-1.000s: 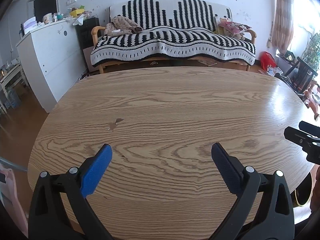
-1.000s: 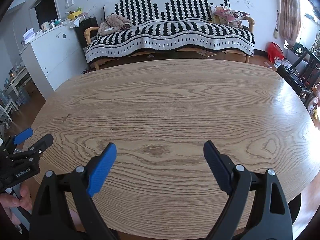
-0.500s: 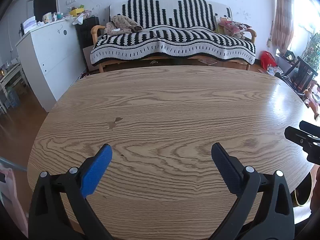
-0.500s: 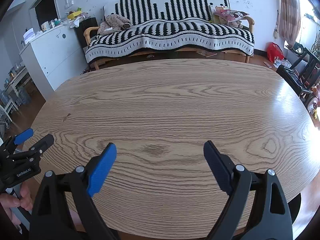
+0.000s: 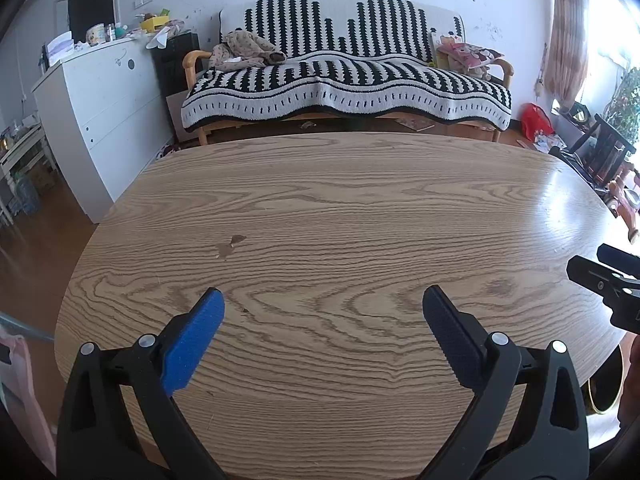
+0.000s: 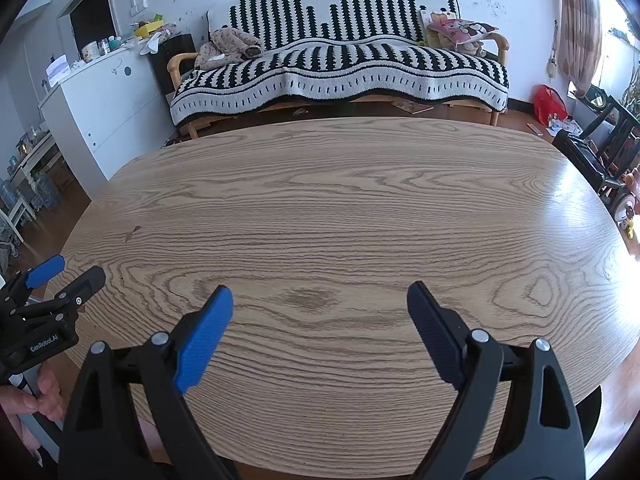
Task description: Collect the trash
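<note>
Your left gripper [image 5: 323,296] sits w/ jaws spread wide, nothing between the pads, tilted down. Your right gripper [image 6: 320,294] matches: jaws wide apart, nothing gripped, same downward tilt. In the right wrist view the left gripper shows at the left edge, and your left hand [image 6: 38,394] wraps its handle, fingers curled round. Both side by side, apart.

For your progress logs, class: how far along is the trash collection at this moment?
Done: the wooden table shows no trash, only a small chipped mark. In hand: nothing; left hand-held gripper and right hand-held gripper are open. Left: not visible here.
</note>
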`<move>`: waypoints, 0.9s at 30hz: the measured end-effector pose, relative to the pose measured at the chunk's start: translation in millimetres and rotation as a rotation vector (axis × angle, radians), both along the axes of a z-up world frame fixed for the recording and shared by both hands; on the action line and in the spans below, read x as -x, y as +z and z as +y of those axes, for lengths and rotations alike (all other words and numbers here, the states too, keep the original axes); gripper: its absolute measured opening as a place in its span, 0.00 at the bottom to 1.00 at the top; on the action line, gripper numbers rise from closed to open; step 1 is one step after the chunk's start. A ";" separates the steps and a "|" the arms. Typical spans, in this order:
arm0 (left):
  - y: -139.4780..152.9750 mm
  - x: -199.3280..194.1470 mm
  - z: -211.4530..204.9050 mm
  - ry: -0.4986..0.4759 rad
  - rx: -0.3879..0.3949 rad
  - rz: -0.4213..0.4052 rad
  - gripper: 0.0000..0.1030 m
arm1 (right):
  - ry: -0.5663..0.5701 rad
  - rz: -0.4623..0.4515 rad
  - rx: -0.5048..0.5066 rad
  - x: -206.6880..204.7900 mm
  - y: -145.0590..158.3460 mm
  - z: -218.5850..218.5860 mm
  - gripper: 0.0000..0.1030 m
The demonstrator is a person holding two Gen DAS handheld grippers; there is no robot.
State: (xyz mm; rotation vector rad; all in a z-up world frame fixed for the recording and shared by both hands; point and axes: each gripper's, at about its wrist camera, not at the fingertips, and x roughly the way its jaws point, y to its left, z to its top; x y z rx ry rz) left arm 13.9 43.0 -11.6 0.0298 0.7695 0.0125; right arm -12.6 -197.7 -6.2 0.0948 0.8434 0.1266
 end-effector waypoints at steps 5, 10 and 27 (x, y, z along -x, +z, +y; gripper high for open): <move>0.5 0.8 -0.2 0.002 0.002 0.001 0.94 | 0.001 0.000 0.000 -0.2 0.0 0.5 0.83; 0.5 0.4 -0.1 0.001 0.001 0.001 0.94 | -0.002 0.001 0.000 -0.1 -0.2 0.3 0.83; 1.6 1.5 -0.4 0.002 0.001 0.001 0.94 | -0.002 0.000 0.001 0.2 -0.6 -0.5 0.83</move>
